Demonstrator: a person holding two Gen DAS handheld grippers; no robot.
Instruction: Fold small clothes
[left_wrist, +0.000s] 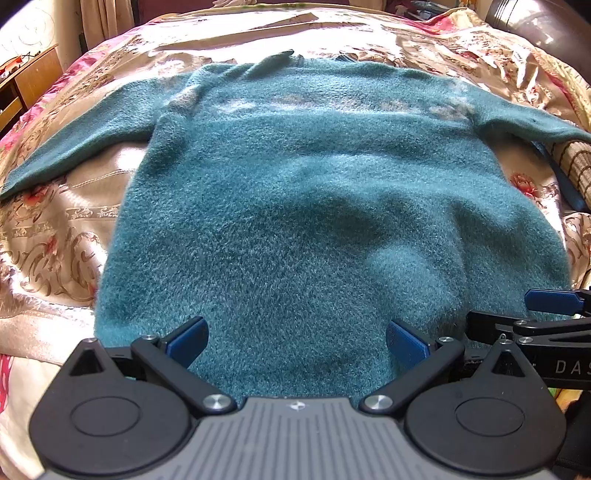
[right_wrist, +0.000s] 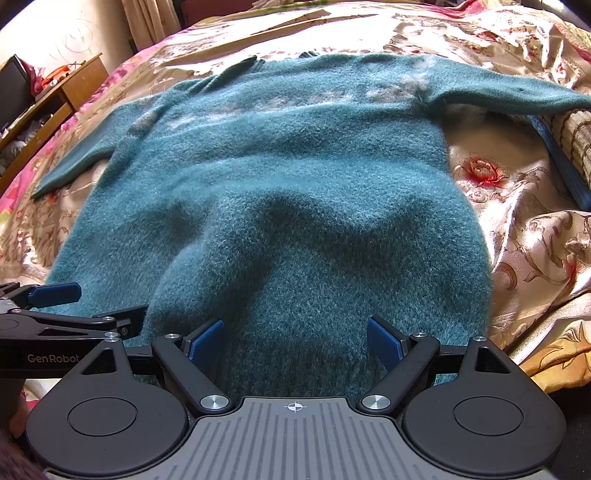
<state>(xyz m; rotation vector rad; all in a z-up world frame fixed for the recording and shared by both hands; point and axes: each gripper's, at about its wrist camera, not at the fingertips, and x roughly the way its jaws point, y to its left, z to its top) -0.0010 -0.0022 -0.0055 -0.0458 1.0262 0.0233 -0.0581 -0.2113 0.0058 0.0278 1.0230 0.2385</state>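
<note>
The sweater (left_wrist: 295, 206) is lying face-up and spread flat on the bed (left_wrist: 74, 229), sleeves reaching out toward 9 and 3 o'clock, collar at 12 o'clock. Both tongs are sitting at the hem, at 6 o'clock. The left tongs (left_wrist: 297, 341) are standing wide open, gripping nothing. The right tongs (right_wrist: 295, 341) are likewise gaping wide and empty. Judgement: they are being positioned side by side at the hem to take hold evenly, so the first fold goes straight; no fold is made yet.

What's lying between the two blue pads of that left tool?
Only the fuzzy teal sweater: its hem fills the gap in the open left tool, seen in the left wrist view. Nothing else lies there.
</note>
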